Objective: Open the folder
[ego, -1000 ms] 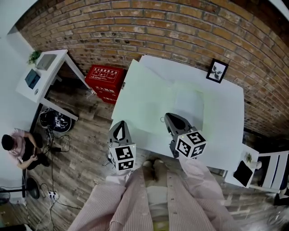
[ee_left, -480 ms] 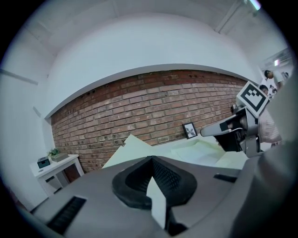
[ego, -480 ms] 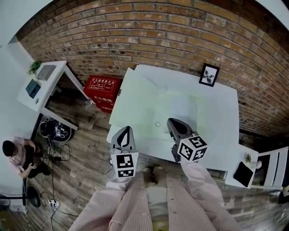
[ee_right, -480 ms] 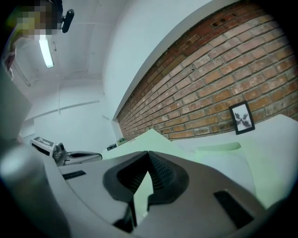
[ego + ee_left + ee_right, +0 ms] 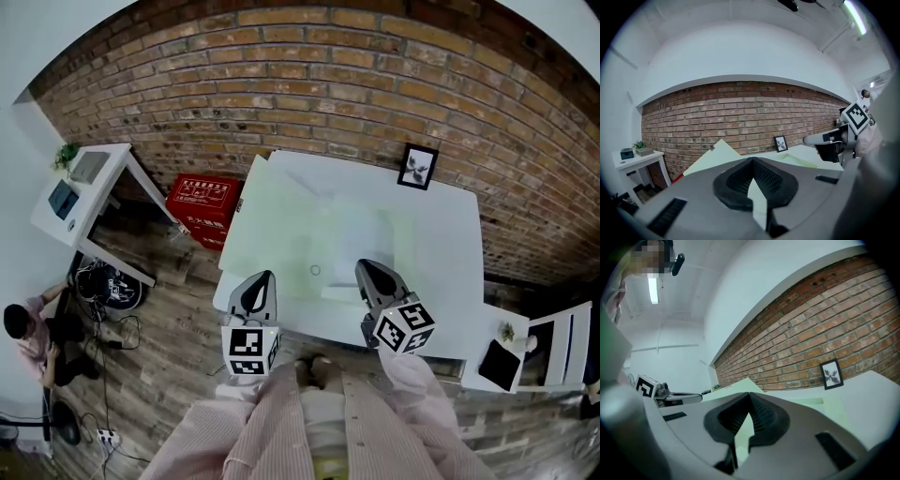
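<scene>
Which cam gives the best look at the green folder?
Head view: it looks down on the whole pale green folder, spread flat on the white table. The left gripper view shows the folder only as a raised corner beyond its jaws. The right gripper view shows it as a low, edge-on strip.

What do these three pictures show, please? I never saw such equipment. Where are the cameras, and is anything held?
A person holds a two-jaw tool in each hand: left tool and right tool. The head view comes from a camera on the person's head, looking down. The other two come from cameras on the tools, looking along the jaws. On the white table lies a pale green folder; a frame stands at its back edge. Both tools are shut and empty.
</scene>
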Available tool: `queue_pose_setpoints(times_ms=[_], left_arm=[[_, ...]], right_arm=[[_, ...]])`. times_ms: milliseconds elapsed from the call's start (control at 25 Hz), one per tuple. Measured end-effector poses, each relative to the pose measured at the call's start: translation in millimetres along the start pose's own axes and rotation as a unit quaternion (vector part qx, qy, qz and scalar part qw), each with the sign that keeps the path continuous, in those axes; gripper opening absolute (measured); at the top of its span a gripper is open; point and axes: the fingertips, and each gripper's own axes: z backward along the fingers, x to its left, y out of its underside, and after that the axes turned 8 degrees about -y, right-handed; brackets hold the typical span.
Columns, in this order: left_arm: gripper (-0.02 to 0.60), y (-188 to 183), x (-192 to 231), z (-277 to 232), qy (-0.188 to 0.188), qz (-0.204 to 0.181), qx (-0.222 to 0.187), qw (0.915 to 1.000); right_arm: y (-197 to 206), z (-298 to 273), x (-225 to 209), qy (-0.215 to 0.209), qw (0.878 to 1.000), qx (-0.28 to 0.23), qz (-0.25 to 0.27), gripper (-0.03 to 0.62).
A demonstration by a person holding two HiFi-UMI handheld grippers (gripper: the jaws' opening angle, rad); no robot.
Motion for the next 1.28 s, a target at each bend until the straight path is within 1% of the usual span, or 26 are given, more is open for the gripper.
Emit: queue_pose_setpoints(times_ms=[160,400,640,1080,1280], left_arm=[[-0.006,-3,-7,-2,0.016,0.005,-0.009,0.9998],[-0.006,-9,-11,-8,0.025,0.014,-0.017,0.9994],[-0.006,-12,-7,-11,0.023,0.021,-0.021,0.9993],[-0.006,-15,-1,-14,0.014,0.021,-0.021,0.9995],[-0.006,-16,0,-17,0.010,0.024,-0.019,0.9995]], right_arm=[[-10,14,-6,0.014,1.000,-0.023,0.009,0.003],[-23,26,-16,0.034,0.998,-0.043,0.023,0.003],[-31,31,-20,0.045,0.997,-0.050,0.034,0.003],[-33,33,-30,0.053,0.997,-0.048,0.032,0.003],[-39,35,-35,0.062,0.996,-0.056,0.038,0.003]])
